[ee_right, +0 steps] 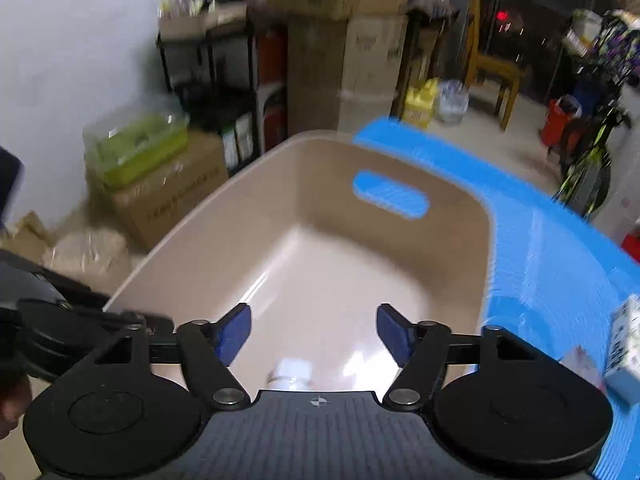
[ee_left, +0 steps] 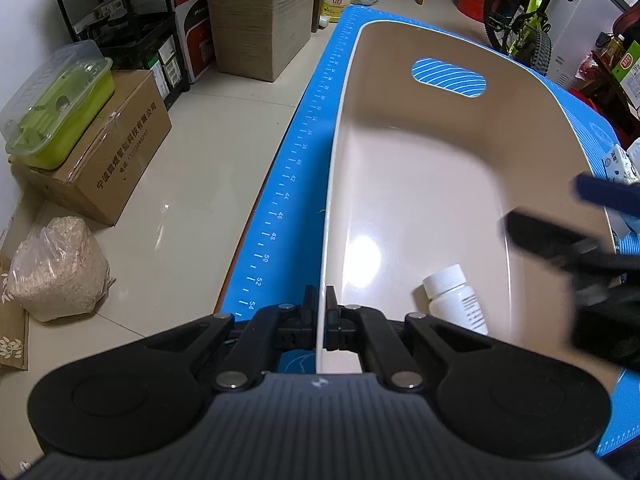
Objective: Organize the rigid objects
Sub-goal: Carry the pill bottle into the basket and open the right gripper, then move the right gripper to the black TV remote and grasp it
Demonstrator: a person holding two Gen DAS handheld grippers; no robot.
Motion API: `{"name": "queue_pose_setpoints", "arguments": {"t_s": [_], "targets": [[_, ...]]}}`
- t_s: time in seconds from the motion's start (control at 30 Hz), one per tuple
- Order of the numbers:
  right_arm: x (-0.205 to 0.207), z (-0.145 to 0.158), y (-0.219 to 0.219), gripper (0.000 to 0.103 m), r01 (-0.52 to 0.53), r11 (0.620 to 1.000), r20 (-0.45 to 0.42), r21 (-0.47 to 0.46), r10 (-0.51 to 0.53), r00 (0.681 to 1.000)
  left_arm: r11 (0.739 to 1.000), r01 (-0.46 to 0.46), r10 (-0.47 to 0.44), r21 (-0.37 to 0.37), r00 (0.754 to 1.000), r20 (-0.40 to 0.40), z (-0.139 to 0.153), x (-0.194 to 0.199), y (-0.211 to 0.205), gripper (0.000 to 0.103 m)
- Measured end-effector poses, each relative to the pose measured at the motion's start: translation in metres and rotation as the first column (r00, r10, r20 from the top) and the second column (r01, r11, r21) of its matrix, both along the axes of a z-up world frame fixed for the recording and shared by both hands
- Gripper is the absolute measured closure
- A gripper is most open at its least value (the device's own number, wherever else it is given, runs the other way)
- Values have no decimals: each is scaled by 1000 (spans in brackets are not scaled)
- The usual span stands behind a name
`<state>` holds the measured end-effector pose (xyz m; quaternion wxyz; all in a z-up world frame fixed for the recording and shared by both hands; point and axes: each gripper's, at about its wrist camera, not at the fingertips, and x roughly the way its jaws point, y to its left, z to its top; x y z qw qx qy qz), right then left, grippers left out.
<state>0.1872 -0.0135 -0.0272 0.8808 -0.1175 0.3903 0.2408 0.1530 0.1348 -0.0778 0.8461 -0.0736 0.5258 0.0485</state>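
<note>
A beige plastic bin with a handle slot stands on the blue mat. My left gripper is shut on the bin's near-left rim. A white pill bottle lies on the bin floor near the front. In the right wrist view the bin is just ahead. My right gripper is open and empty above the bin's near end, with the white bottle below it. The right gripper also shows blurred in the left wrist view.
A small patterned box lies on the mat to the right of the bin; it also shows in the left wrist view. On the floor to the left are cardboard boxes, a green container and a bag. A bicycle stands behind.
</note>
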Motion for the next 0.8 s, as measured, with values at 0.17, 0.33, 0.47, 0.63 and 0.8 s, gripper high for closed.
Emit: {"name": "queue_pose_setpoints", "arguments": {"t_s": [0.17, 0.33, 0.47, 0.63, 0.8], "targets": [[3, 22, -36, 23, 66, 996, 47, 60, -69, 997, 1000, 5, -5, 4, 1000, -6, 0, 1, -1, 100], [6, 39, -88, 16, 152, 977, 86, 152, -167, 982, 1000, 9, -9, -4, 1000, -17, 0, 2, 1, 100], [13, 35, -131, 15, 222, 961, 101, 168, -240, 965, 1000, 13, -13, -3, 1000, -20, 0, 2, 1, 100], [19, 10, -193, 15, 353, 916, 41, 189, -367, 930, 1000, 12, -12, -3, 1000, -23, 0, 2, 1, 100], [20, -31, -231, 15, 413, 902, -22, 130, -414, 910, 1000, 18, -18, -1, 1000, -26, -1, 3, 1, 100]]}}
